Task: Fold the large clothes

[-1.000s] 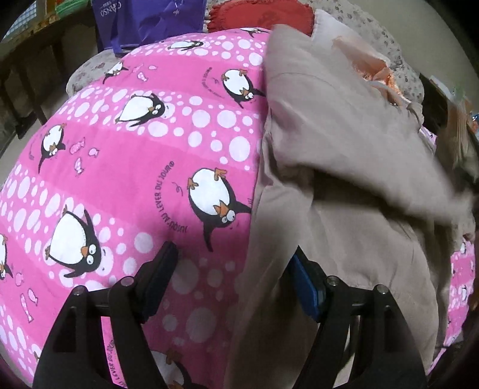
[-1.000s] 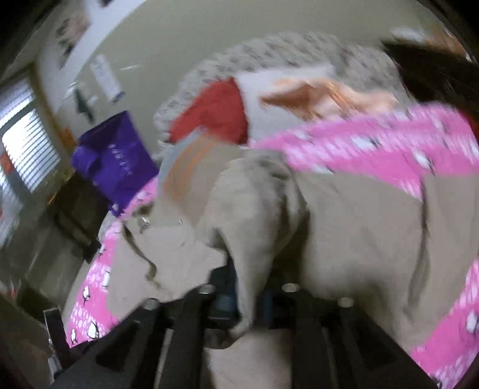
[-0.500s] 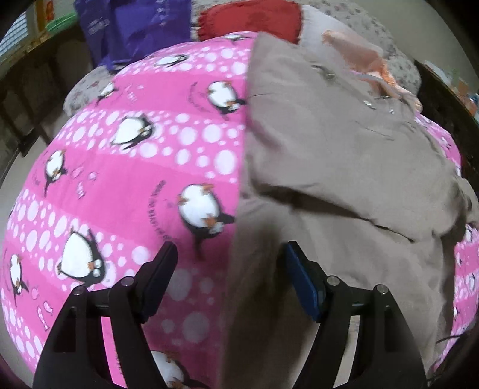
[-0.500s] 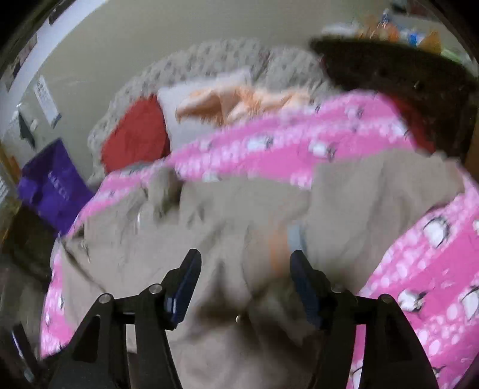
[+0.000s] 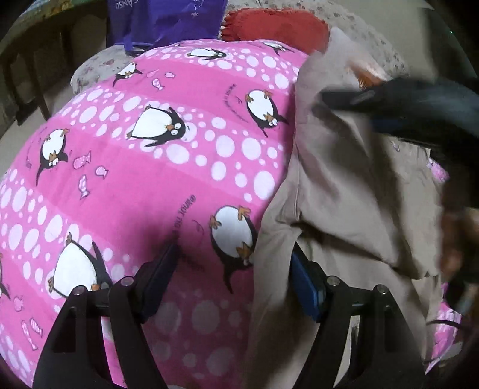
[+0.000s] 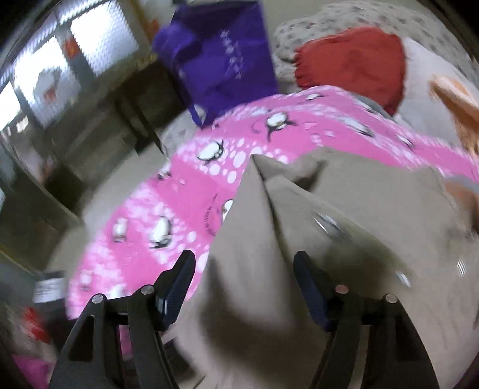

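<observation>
Swung leftward since earlier, right gripper (image 6: 244, 287) jaws closing, empty, over beige garment (image 6: 344, 239); left gripper (image 5: 232, 275) jaws open; blanket (image 5: 179, 167) text partly reads "JOUR".

A pink blanket (image 5: 179, 179) with penguins and white dots covers the bed. On it, at 3 o'clock in the left wrist view, lies a beige garment (image 5: 344, 194), partly folded over itself. Toward 12 o'clock, a red cushion (image 5: 278, 27) lies beyond the blanket's edge.
</observation>
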Demonstrator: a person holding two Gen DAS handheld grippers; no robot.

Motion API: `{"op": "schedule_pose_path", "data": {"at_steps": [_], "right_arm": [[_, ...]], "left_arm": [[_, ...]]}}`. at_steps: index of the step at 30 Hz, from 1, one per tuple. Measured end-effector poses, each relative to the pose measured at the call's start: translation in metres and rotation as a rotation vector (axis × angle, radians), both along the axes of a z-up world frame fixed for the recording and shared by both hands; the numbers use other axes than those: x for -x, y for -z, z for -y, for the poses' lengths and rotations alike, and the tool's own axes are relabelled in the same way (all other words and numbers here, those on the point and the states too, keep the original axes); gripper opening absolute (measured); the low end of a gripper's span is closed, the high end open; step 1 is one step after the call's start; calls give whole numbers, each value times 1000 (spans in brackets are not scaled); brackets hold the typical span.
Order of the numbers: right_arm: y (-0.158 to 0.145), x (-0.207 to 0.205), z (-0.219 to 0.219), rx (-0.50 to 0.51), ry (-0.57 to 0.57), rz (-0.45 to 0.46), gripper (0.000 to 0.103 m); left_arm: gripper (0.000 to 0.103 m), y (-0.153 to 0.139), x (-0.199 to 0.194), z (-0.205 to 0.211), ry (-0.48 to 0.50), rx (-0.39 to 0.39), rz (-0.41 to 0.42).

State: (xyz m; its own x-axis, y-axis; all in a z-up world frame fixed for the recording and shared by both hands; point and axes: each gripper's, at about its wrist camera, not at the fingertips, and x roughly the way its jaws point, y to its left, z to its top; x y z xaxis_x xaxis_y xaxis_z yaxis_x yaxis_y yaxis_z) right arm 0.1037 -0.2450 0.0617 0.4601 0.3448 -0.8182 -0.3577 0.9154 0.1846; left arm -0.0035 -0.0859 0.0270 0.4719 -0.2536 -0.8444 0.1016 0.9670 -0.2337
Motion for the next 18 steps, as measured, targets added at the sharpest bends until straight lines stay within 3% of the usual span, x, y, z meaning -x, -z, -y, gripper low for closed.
{"op": "schedule_pose_path", "data": {"at_steps": [1, 3, 8, 10, 13, 14, 16, 18], "right_arm": [[9, -7, -6, 34, 0, -11, 5], [26, -25, -17, 13, -23, -81, 1], [24, -41, -39, -132, -12, -80, 1], [30, -40, -42, -104, 3, -85, 1], [22, -26, -27, -165, -2, -93, 14], [13, -17, -18, -173, 4, -110, 34], [-6, 12, 11, -174, 15, -86, 58], [-26, 42, 42, -107, 51, -17, 62]], "left_arm": [[73, 0, -1, 0, 9, -6, 5], [73, -2, -2, -1, 30, -31, 18], [73, -7, -6, -34, -31, 23, 17], [73, -13, -6, -42, -49, 3, 20], [73, -27, -3, -41, -43, -25, 63], [73, -34, -3, -41, -43, -21, 81], [73, -44, -1, -36, -39, 0, 107], [73, -54, -4, -27, -18, 7, 134]]}}
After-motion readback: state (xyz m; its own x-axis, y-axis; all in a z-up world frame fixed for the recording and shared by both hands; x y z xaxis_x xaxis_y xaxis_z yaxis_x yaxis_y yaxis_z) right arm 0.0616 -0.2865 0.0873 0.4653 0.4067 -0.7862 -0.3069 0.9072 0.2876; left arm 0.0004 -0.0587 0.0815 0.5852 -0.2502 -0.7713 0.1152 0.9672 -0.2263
